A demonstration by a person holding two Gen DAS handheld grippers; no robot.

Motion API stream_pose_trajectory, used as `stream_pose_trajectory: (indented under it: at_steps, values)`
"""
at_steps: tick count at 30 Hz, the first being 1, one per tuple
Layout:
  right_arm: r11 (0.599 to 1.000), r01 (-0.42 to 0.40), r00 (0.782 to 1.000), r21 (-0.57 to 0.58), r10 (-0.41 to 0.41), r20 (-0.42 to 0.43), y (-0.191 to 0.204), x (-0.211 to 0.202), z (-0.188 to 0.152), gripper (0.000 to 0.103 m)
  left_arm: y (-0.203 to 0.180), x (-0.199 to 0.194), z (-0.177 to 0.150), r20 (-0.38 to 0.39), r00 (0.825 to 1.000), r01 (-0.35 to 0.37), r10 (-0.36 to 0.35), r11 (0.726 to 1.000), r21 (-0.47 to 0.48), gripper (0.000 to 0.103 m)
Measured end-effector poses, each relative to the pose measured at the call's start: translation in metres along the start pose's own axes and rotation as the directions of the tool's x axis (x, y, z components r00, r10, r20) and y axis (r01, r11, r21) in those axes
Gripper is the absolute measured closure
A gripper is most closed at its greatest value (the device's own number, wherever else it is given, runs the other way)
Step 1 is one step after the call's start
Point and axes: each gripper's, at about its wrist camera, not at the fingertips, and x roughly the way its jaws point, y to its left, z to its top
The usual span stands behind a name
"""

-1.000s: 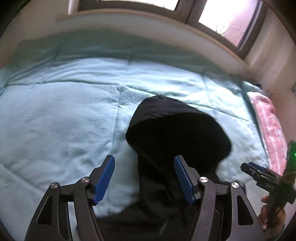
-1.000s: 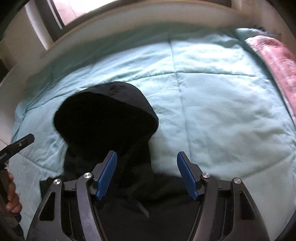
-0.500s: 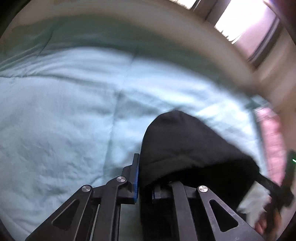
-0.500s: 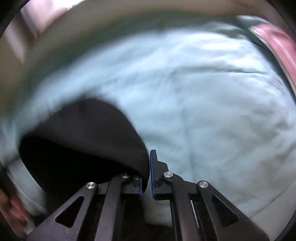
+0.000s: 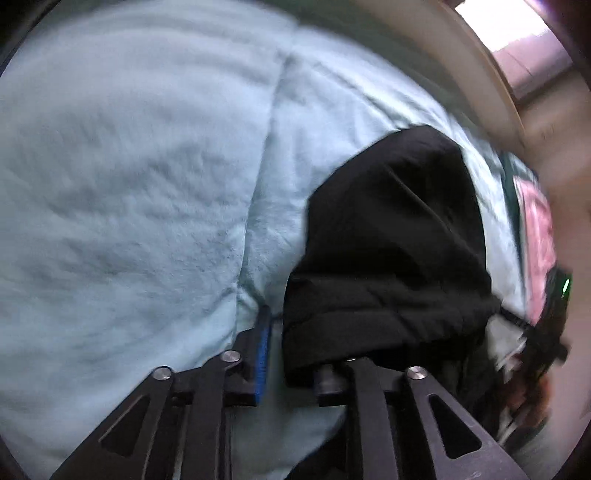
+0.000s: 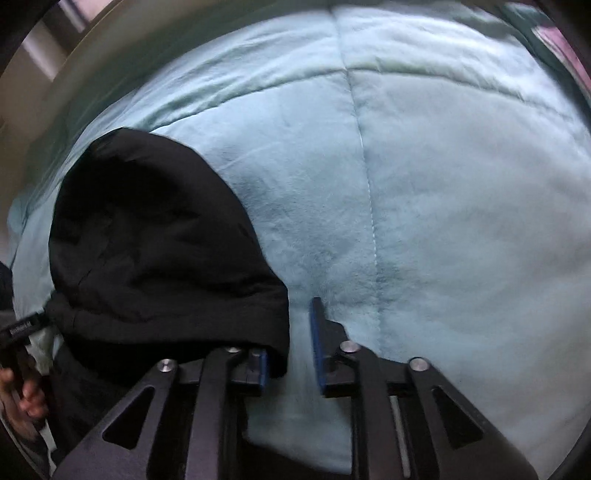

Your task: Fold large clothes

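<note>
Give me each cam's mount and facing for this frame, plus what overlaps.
Left wrist: sits on the left gripper, looks forward along its fingers over the light teal quilted bedspread; the black fabric hood covers its right finger; the right gripper shows at the right edge.
Right wrist: sits on the right gripper, faces the same bedspread; the hood drapes its left finger; the person's left hand shows at lower left.
Shared: hood and bedspread.

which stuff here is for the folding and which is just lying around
For the job: black hoodie, left gripper, right gripper.
Just there: blue quilt underneath, pink blanket, window.
</note>
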Motion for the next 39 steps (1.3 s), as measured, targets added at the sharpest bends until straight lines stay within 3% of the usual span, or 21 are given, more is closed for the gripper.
stream_pose_trajectory:
  at_steps: [2, 6, 10, 13, 16, 19, 20, 24, 27, 28, 31, 33, 36, 39]
  values:
    - [0.999, 0.007, 1.0, -0.035, -0.007, 0.001, -0.001, -0.02, -0.004, 0.067, -0.011, -0.024, -0.011, 0.023, 1.0, -0.02, 0.018, 0.998, 0.065, 0.058]
    - [0.998, -0.056, 0.998, -0.031, 0.057, 0.032, -0.007, -0.064, -0.016, 0.06, -0.03, -0.077, -0.024, 0.086, 0.996, 0.027, -0.038, 0.992, 0.127, 0.057]
    - [0.992, -0.121, 0.986, -0.018, 0.122, 0.113, 0.006, -0.101, -0.003, 0.055, -0.066, -0.103, -0.002, 0.184, 0.98, 0.042, -0.079, 0.98, 0.194, 0.045]
    - [0.987, -0.153, 0.978, -0.04, 0.157, 0.135, 0.028, -0.092, 0.016, 0.052, -0.09, -0.083, 0.021, 0.187, 0.976, 0.071, -0.114, 0.972, 0.223, 0.044]
    - [0.991, -0.114, 0.991, -0.075, 0.119, 0.065, 0.051, -0.051, 0.021, 0.052, -0.085, -0.027, 0.035, 0.071, 0.995, 0.059, -0.072, 0.984, 0.167, 0.045]
    - [0.992, -0.05, 0.999, -0.117, 0.047, -0.028, 0.062, 0.004, 0.011, 0.053, -0.071, 0.022, 0.026, -0.037, 0.999, -0.012, 0.017, 0.99, 0.142, 0.049]
    - [0.989, -0.032, 0.999, -0.141, 0.026, -0.044, 0.063, 0.018, 0.005, 0.053, -0.064, 0.031, 0.021, -0.045, 0.999, -0.002, 0.007, 0.992, 0.123, 0.049]
    - [0.989, -0.038, 0.999, -0.144, 0.035, -0.02, 0.059, 0.029, -0.003, 0.053, -0.056, 0.027, 0.021, -0.016, 0.999, 0.042, -0.041, 0.995, 0.088, 0.05]
    - [0.987, -0.044, 0.998, -0.156, 0.037, -0.047, 0.064, 0.014, 0.007, 0.051, -0.065, 0.007, 0.022, 0.013, 0.999, 0.033, -0.035, 0.99, 0.135, 0.049]
    - [0.984, -0.065, 0.997, -0.168, 0.059, -0.041, 0.067, 0.003, 0.012, 0.051, -0.071, -0.006, 0.022, 0.031, 0.997, 0.067, -0.072, 0.986, 0.155, 0.05]
    - [0.963, -0.133, 0.986, -0.233, 0.152, 0.066, 0.09, -0.04, 0.038, 0.051, -0.08, -0.041, 0.029, 0.109, 0.977, 0.165, -0.184, 0.973, 0.164, 0.049]
    - [0.951, -0.144, 0.977, -0.274, 0.182, 0.116, 0.109, -0.053, 0.06, 0.051, -0.083, -0.053, 0.036, 0.157, 0.966, 0.182, -0.207, 0.97, 0.162, 0.049]
    - [0.94, -0.131, 0.972, -0.315, 0.185, 0.147, 0.136, -0.043, 0.094, 0.051, -0.08, -0.044, 0.048, 0.163, 0.975, 0.13, -0.152, 0.982, 0.138, 0.049]
    - [0.941, -0.14, 0.985, -0.307, 0.164, 0.055, 0.153, 0.005, 0.117, 0.052, -0.064, -0.005, 0.049, 0.08, 0.996, 0.022, -0.028, 0.997, 0.073, 0.05]
